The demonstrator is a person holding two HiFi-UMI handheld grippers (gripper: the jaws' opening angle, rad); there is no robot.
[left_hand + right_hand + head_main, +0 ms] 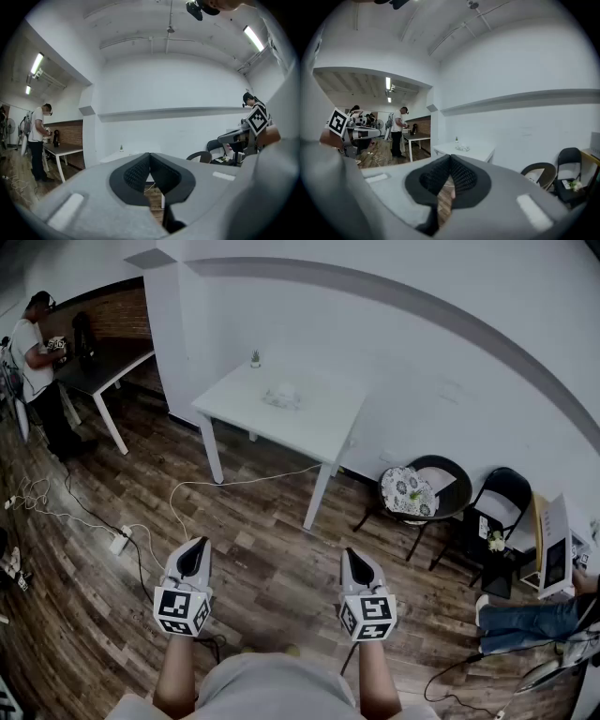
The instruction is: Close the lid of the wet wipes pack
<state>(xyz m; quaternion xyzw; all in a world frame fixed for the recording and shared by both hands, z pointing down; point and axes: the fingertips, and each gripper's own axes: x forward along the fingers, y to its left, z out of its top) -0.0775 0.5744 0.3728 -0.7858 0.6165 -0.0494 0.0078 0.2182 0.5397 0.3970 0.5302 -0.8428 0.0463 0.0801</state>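
At the far left, a person in a white shirt (pixel 31 348) stands at a dark table (pixel 98 367). White cables (pixel 56 512) trail over the brown wood-plank floor (pixel 272 549). The left tool (pixel 194 546) is held near the wearer's body above the floor, its jaws pressed together with nothing between them, as the left gripper view (pixel 150 155) shows. The pale wet wipes pack (pixel 281 396) lies on the white rectangular table (pixel 319 432) against the far wall, well apart from both tools, and a small bottle-like object (pixel 254 359) stands at that table's far left corner. The right tool (pixel 357 559), beside the left one, also has its jaws pressed together and empty (pixel 450 157). Further right stand a round dark chair with a floral cushion (pixel 410 491) and a black folding chair (pixel 503 495).
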